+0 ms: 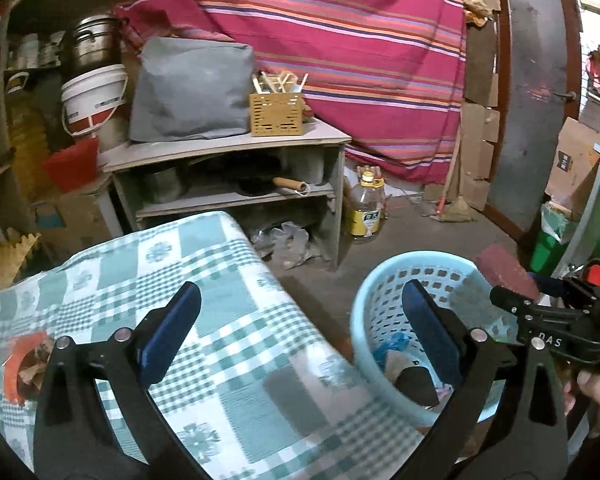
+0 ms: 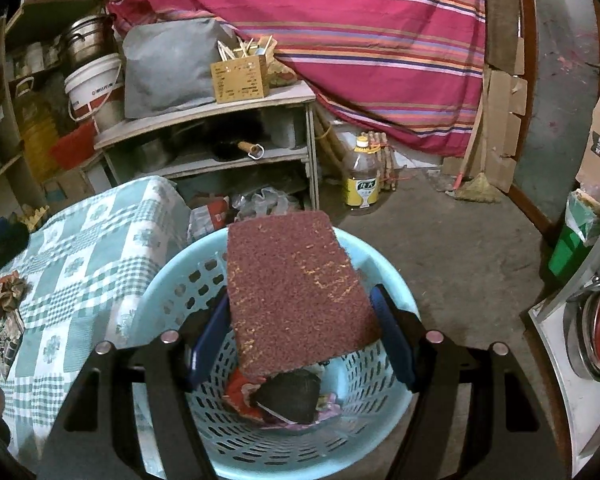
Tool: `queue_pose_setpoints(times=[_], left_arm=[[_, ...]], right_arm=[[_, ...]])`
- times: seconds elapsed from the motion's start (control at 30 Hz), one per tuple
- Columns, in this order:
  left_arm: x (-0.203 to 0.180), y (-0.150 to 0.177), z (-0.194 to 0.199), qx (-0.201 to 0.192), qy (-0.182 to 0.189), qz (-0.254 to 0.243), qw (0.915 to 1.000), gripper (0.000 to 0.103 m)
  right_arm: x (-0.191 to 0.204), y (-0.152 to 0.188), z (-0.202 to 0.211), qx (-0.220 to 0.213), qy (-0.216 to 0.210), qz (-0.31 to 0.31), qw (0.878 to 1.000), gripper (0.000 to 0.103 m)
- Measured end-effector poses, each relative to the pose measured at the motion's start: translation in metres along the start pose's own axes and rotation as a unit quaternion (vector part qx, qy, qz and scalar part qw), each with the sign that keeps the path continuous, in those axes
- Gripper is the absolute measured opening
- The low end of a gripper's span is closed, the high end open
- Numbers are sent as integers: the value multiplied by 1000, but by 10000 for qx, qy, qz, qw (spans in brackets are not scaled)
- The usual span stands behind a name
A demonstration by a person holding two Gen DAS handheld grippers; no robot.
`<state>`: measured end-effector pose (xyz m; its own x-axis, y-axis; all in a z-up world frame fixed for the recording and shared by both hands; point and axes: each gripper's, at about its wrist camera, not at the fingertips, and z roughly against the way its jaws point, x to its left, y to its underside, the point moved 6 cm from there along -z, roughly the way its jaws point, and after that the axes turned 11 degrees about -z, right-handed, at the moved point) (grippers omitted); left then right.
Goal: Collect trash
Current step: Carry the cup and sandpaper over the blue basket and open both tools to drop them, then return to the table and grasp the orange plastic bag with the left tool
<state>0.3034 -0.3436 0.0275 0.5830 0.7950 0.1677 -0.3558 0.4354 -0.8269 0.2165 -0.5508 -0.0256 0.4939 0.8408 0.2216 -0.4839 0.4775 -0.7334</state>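
**Scouring pad held over the basket**

Your right gripper (image 2: 300, 344) clamps the reddish scouring pad (image 2: 296, 292) at frame centre, above the blue basket (image 2: 384, 276) holding wrappers (image 2: 244, 396). Your left gripper (image 1: 300, 332) hangs wide apart, empty, over the checked cloth (image 1: 236, 280).

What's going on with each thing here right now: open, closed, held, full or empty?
Left hand-held gripper: open, holding nothing.
Right hand-held gripper: shut on the maroon block.
Maroon block: held over the basket.
Blue basket: on the floor, some trash inside.
Orange wrapper: lying on the checked cloth, not yet collected.
Oil bottle: upright, capped.
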Motion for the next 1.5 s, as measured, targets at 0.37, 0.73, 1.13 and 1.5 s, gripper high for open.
queue_pose_setpoints(times=[0.37, 0.73, 1.13, 1.5], left_arm=[[40, 25, 14, 85, -155, 279, 9995, 97], [144, 89, 56, 328, -973, 332, 9942, 97], [274, 185, 67, 858, -1679, 950, 9775, 94], [292, 210, 38, 1195, -1058, 1003, 9821, 30]], right_arm=[[16, 17, -4, 63, 255, 165, 9995, 89], [81, 37, 23, -48, -219, 114, 9997, 89], [164, 92, 17, 388, -504, 512, 9967, 89], [208, 109, 12, 497, -498, 865, 9938, 89]])
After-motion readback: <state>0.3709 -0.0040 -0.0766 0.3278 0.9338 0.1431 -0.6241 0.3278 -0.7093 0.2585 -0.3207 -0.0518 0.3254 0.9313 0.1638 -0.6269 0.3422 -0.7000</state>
